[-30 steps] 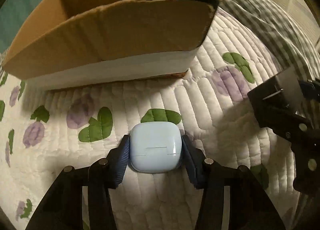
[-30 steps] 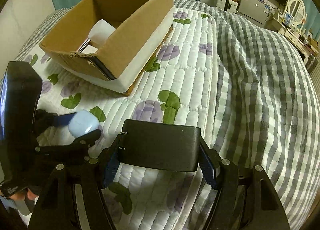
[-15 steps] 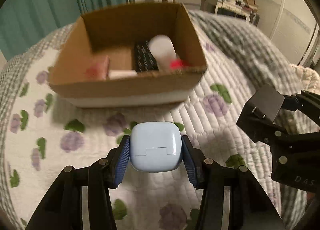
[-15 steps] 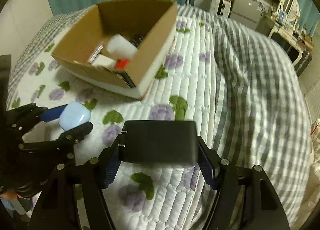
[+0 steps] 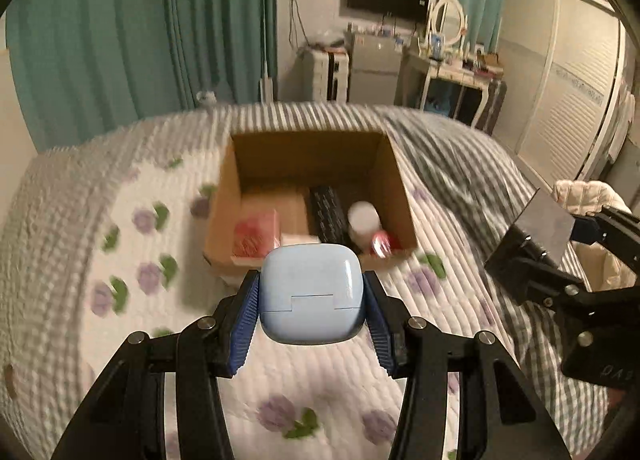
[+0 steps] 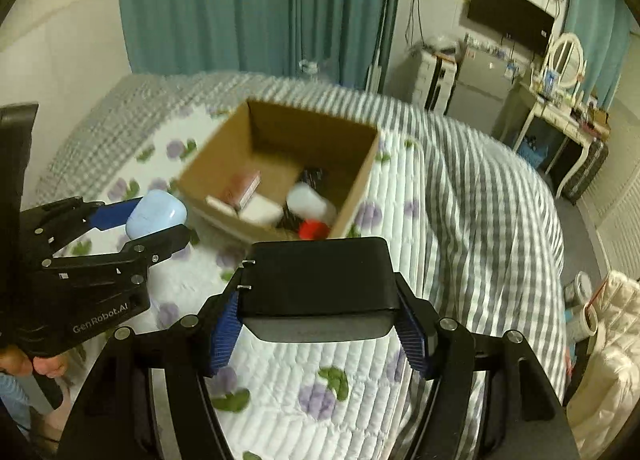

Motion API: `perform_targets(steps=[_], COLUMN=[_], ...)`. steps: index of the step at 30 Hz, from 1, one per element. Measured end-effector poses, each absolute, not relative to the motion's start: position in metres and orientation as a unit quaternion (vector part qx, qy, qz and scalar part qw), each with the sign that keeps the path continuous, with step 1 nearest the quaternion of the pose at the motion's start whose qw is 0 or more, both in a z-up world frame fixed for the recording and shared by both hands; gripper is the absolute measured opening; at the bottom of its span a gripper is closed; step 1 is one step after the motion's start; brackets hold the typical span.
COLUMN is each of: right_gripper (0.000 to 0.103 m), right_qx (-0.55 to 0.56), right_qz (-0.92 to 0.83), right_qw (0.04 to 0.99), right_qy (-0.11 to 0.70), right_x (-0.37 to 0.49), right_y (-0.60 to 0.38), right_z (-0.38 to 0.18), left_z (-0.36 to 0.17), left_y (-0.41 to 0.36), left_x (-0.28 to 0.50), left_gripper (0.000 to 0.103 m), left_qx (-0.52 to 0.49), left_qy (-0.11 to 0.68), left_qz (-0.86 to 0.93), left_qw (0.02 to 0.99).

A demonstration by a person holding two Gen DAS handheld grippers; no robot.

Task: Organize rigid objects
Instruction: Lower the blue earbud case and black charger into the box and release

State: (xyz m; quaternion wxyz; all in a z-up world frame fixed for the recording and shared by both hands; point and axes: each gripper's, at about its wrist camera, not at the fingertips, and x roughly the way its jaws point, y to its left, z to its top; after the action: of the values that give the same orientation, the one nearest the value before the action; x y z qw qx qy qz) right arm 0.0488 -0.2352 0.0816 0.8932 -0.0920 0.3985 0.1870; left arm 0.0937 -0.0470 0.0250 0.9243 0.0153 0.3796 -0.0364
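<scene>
- The bed (image 5: 460, 340) lies below both my tongs, its flowered quilt spread under the things and a grey checked cover off to my right.
- The cardboard box (image 5: 384, 176) sits open on the quilt, straight ahead of and below my left tongs, and ahead and a little left of my right tongs. I judge the coming move turns on this: each load has to travel forward over the near wall, then down.
- Inside the box I see a white bottle (image 5: 363, 216), a dark flat item (image 5: 329, 212), a pink packet (image 5: 256, 232) and something red; free floor shows toward the back.
- My right tongs (image 6: 318, 316) are clamped on a black case (image 6: 318, 280), its long axis running across from finger to finger.
- My left tongs (image 5: 311, 300) are clamped on the pale blue earbud case (image 5: 311, 292), held clear above the quilt; these seem nearer the box.
- The near wall and the bottle are what I judge could get in the way.
</scene>
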Motion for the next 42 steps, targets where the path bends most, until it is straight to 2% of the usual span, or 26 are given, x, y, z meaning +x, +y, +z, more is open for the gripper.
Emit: perform_targets(steps=[5, 12, 18, 28, 30, 31, 32, 33, 42], right_gripper=[0.067, 0.067, 0.067, 0.067, 0.067, 0.067, 0.067, 0.067, 0.067], right_qx=[-0.088, -0.069, -0.046, -0.054, -0.051, -0.049, -0.045, -0.042, -0.031], right_qz=[0.2, 0.215, 0.214, 0.193, 0.191, 0.191, 0.191, 0.19, 0.178], right_qw=[0.908, 0.921, 0.916, 0.909, 0.909, 0.908, 0.909, 0.909, 0.908], right_qy=[0.357, 0.318, 0.336, 0.366, 0.368, 0.368, 0.368, 0.369, 0.378], right_x=[0.061, 0.107, 0.164, 0.215, 0.222, 0.224, 0.227, 0.231, 0.25], right_y=[-0.217, -0.195, -0.182, -0.186, -0.189, -0.19, -0.191, -0.192, -0.185], right_z=[0.119, 0.133, 0.102, 0.039, 0.034, 0.031, 0.03, 0.03, 0.027], left_z=[0.053, 0.054, 0.025, -0.049, -0.052, -0.052, -0.049, -0.044, 0.002], left_y=[-0.023, -0.01, -0.014, -0.022, -0.021, -0.019, -0.017, -0.015, -0.004], left_x=[0.115, 0.177, 0.239, 0.282, 0.283, 0.283, 0.283, 0.282, 0.266], left_gripper=[0.051, 0.051, 0.051, 0.051, 0.055, 0.061, 0.075, 0.08, 0.08], left_qx=[0.03, 0.036, 0.031, 0.043, 0.035, 0.027, 0.019, 0.015, 0.03], left_qy=[0.34, 0.317, 0.329, 0.392, 0.393, 0.393, 0.387, 0.379, 0.333], left_qz=[-0.033, -0.034, -0.046, -0.038, -0.039, -0.041, -0.036, -0.029, 0.001], left_qw=[0.939, 0.947, 0.943, 0.918, 0.918, 0.918, 0.921, 0.925, 0.943])
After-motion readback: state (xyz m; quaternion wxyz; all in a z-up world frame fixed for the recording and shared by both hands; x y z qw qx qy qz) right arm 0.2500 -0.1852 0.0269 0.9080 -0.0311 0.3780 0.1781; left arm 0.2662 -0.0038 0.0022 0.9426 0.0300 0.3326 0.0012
